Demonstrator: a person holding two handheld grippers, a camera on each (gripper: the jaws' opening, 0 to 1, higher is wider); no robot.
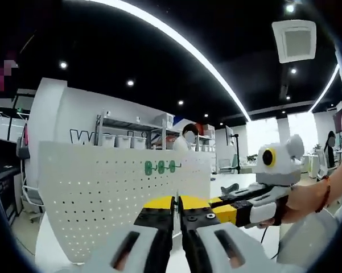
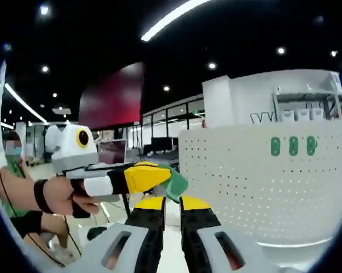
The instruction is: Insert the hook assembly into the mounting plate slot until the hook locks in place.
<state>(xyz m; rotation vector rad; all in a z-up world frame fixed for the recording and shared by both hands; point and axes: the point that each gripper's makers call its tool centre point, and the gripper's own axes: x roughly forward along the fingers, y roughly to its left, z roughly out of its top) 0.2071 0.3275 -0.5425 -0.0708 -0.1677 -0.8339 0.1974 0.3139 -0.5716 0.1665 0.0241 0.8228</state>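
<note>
White pegboard (image 1: pixel 119 193) before closed jaws.

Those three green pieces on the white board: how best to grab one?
Probably the end green piece, pinched across its narrow sides, coming straight at the board's face. The three stand upright, side by side on the board, so only the front is open, and an end one leaves a jaw room.
</note>
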